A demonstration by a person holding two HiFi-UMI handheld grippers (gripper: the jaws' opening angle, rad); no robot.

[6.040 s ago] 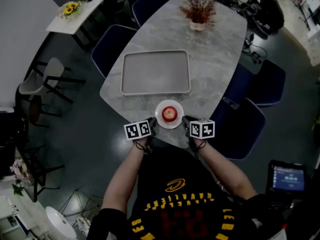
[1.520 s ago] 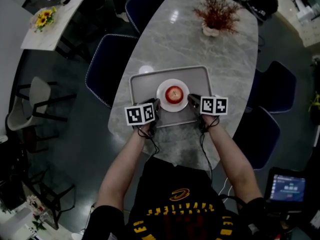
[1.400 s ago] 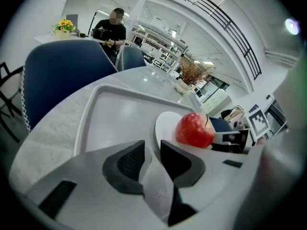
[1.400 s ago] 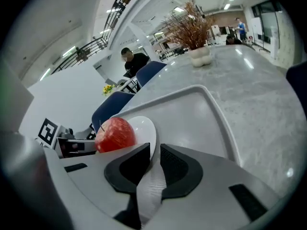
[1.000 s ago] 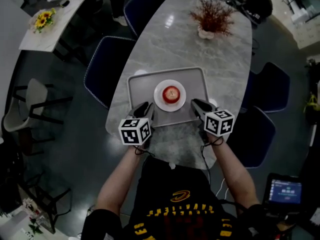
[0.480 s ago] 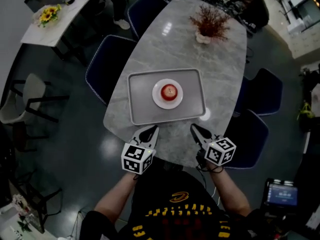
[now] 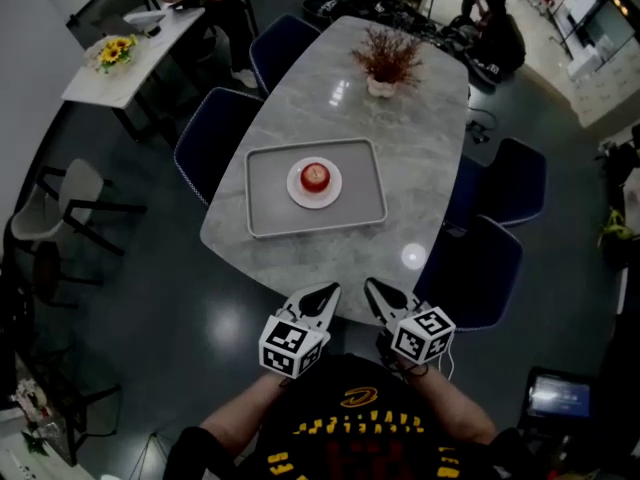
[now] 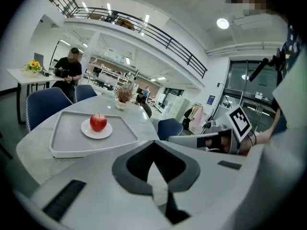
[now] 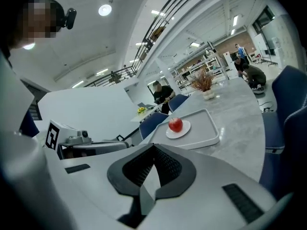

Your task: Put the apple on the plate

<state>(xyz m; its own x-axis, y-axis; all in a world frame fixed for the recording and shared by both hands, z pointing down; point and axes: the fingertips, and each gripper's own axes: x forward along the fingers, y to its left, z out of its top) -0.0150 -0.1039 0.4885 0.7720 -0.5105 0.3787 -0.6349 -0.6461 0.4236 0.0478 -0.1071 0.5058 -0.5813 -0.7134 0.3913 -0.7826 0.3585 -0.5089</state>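
1. The apple (image 7: 315,175) sat on the plate (image 7: 331,194), in the tray (image 7: 270,208) on the table (image 7: 420,168).
2. The left gripper (image 7: 328,291) and right gripper (image 7: 371,287) were both closed and empty, held near the table's edge, well apart from the tray.

Nothing can be read for sure: the yellow lettering on the person's black shirt (image 7: 345,428) is too small and partly cut off.

A red apple (image 7: 315,175) stands upright, stem up, mid-plate; the round white plate (image 7: 333,192) lies flat at twelve o'clock.
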